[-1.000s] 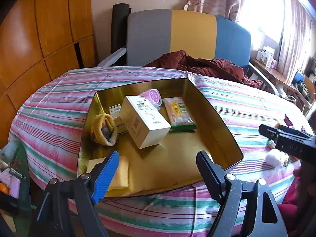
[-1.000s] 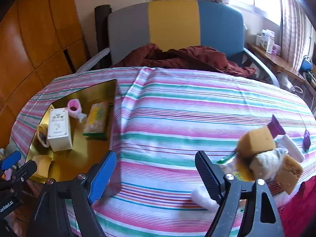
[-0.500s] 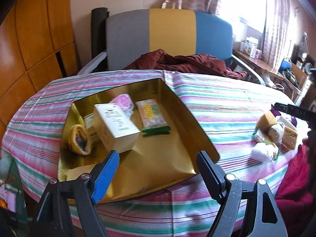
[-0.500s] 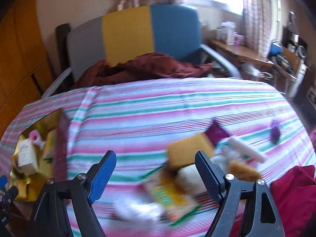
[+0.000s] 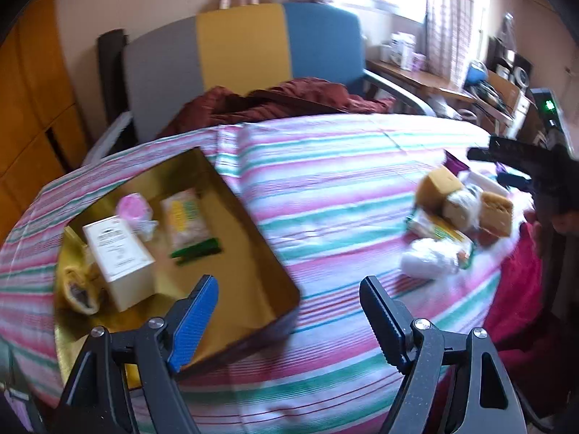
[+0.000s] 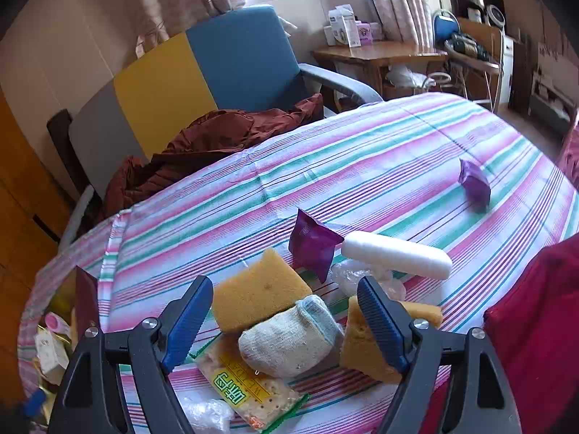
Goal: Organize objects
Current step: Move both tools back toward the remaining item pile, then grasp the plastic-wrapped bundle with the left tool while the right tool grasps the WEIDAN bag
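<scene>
A: How do the right gripper's (image 6: 286,320) fingers stand?
B: Wide apart, gripping nothing. A sock (image 6: 289,336) lies between them over a cracker pack (image 6: 249,394), with sponges (image 6: 258,294) at 11 and 3 o'clock.
A: And the left gripper (image 5: 289,316)?
B: Wide too, empty, above the tablecloth (image 5: 343,181). The gold tray (image 5: 249,253) sits at its 10 o'clock, holding a box (image 5: 117,256); the pile is at 2 o'clock.
</scene>
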Demonstrator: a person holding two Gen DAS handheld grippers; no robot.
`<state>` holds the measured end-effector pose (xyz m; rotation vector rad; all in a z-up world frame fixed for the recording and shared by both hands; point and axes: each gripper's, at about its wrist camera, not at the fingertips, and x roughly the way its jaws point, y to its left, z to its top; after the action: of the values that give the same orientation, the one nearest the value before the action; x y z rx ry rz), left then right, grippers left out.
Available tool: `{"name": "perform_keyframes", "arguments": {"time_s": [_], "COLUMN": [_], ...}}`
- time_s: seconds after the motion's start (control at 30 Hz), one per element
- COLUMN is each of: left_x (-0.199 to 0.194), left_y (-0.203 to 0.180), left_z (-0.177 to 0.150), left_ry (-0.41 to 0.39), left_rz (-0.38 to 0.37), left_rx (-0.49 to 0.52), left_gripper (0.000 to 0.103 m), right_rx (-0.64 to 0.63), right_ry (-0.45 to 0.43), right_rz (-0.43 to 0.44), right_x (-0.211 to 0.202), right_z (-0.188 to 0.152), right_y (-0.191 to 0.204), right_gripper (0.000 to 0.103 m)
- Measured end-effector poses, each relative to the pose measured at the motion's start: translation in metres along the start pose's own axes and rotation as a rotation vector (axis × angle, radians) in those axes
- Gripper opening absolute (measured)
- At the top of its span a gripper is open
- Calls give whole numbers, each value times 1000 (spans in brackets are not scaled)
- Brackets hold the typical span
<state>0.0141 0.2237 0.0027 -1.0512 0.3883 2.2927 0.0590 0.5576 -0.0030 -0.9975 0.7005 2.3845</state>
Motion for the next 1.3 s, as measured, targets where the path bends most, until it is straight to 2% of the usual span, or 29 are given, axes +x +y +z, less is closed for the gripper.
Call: {"name": "perform_keyframes", "arguments": {"time_s": [0.27,0.43,0.53,0.6,0.7,0.87,0.9,0.97,1.0,1.07,1.17,1.3], "left_x": [21,37,44,49,63,86,91,103,106,102,93,85], "left_y": [-43,-70,-88,-99,-115,-132,-133,-134,-131,-123,-107,-81], "left_z": [11,19,22,23,23,26,25,21,18,14,6,-6], "left_ry": [46,74,72,71,95,117,115,153,174,157,147,156], "left_rz": [-126,-186,-216,-221,-229,-225,-226,-241,-263,-288,-267,-251], "left_rx": [78,116,162,208,271,302,307,321,311,294,285,213], "left_gripper": [81,81,87,91,91,92,90,62,62,59,59,60], "right_rx": [98,97,81,74,64,27,26,23,23,26,20,-14], "right_ry": [23,57,68,70,83,99,102,107,109,116,126,135], "right_rz": [55,74,85,94,128,143,147,150,150,150,153,167], "right_x": [2,9,11,11,12,14,15,16,16,18,20,20], "right_z": [2,1,0,0,-1,-3,-3,-3,-3,-3,-3,-6], "right_y": [-15,-13,-9,-7,-4,5,4,4,4,3,3,9], "right_gripper": [83,84,84,84,83,83,83,83,84,84,84,83]}}
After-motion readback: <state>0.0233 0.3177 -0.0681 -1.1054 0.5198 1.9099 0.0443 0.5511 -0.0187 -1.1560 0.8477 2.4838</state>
